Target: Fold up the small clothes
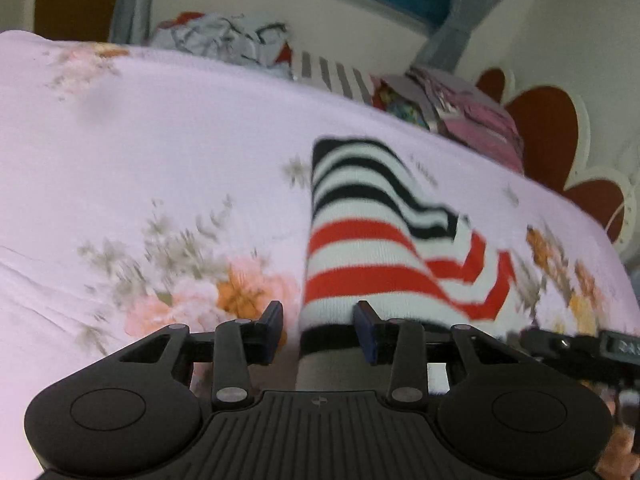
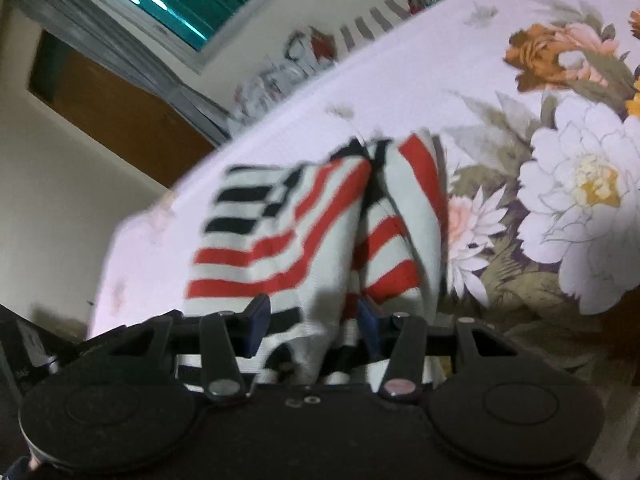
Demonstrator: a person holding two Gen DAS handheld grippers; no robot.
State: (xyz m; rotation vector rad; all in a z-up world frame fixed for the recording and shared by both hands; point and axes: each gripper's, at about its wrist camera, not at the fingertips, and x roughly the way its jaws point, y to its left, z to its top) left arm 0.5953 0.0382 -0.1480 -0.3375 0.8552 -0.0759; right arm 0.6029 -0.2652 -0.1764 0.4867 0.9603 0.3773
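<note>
A small striped garment point(image 1: 372, 248), white with red and black bands, lies partly folded on the floral bed sheet point(image 1: 180, 140). My left gripper point(image 1: 318, 330) is open, its jaws standing on either side of the garment's near black-edged hem. In the right wrist view the same garment point(image 2: 304, 220) is bunched into two folds. My right gripper point(image 2: 314, 322) is open with the cloth lying between its jaws. The other gripper's body point(image 1: 580, 350) shows at the right edge of the left wrist view.
A pile of loose clothes point(image 1: 224, 38) and a striped item point(image 1: 336, 74) sit at the bed's far edge. Pink folded fabric point(image 1: 476, 116) lies at the far right. A wall, window and wooden door point(image 2: 120, 116) stand beyond the bed.
</note>
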